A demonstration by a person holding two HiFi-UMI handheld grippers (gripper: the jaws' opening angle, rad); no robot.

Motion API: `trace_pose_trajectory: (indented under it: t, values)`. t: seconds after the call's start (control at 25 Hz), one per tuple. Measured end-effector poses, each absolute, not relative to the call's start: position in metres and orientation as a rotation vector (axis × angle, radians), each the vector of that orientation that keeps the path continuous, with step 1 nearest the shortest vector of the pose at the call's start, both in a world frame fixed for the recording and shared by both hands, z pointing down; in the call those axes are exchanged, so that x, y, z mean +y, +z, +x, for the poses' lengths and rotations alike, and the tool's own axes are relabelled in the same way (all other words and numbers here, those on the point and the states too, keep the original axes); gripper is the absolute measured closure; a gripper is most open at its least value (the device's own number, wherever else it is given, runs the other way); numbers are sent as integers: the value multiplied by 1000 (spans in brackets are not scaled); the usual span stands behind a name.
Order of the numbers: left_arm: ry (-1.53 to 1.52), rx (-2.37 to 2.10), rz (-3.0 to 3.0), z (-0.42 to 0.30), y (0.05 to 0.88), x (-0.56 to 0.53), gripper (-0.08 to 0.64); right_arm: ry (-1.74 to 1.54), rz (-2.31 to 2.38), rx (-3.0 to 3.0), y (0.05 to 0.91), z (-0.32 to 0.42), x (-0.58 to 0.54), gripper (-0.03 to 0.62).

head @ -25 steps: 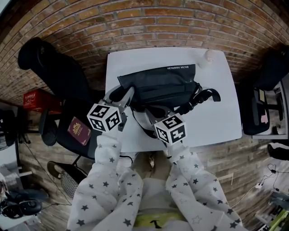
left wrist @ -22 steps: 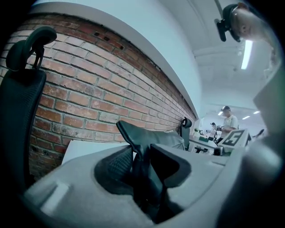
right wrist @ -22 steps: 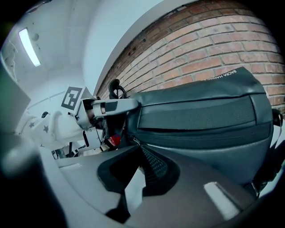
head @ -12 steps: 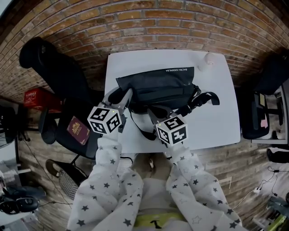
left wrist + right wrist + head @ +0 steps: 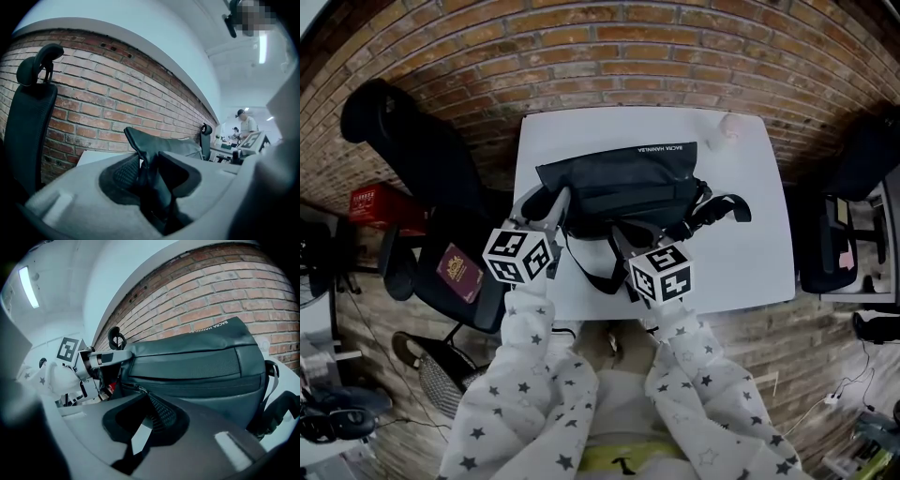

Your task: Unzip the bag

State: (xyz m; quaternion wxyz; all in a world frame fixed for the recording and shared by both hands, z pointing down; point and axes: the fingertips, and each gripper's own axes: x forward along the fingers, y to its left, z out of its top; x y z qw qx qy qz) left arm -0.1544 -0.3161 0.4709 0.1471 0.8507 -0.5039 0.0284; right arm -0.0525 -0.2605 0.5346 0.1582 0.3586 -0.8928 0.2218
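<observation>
A black bag (image 5: 619, 178) with white print lies on the white table (image 5: 750, 244). My left gripper (image 5: 553, 202) is at the bag's left end. In the left gripper view this gripper (image 5: 147, 164) is shut on a fold of the bag's black fabric (image 5: 164, 145). My right gripper (image 5: 621, 236) is at the bag's front side. In the right gripper view its jaws (image 5: 143, 401) are nearly together, with the zipper pull (image 5: 136, 388) at their tips. The bag (image 5: 197, 366) fills that view, and the left gripper (image 5: 101, 357) shows holding its far end.
The bag's black strap (image 5: 724, 204) trails to the right on the table. A small white object (image 5: 727, 127) sits at the back right corner. A black office chair (image 5: 403, 141) with a red booklet (image 5: 457, 274) on its seat stands left. Another chair (image 5: 853, 187) is right.
My right gripper has drifted a little to the right and toward me along the bag's front. The bag has shifted slightly left. The left gripper keeps its hold.
</observation>
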Motion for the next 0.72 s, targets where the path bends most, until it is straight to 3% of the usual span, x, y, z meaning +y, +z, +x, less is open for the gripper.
trace_pose_trajectory:
  t: [0.72]
  values:
    - [71, -1552, 2406, -158, 471, -315, 431, 658, 1177, -2509, 532, -6, -269, 572]
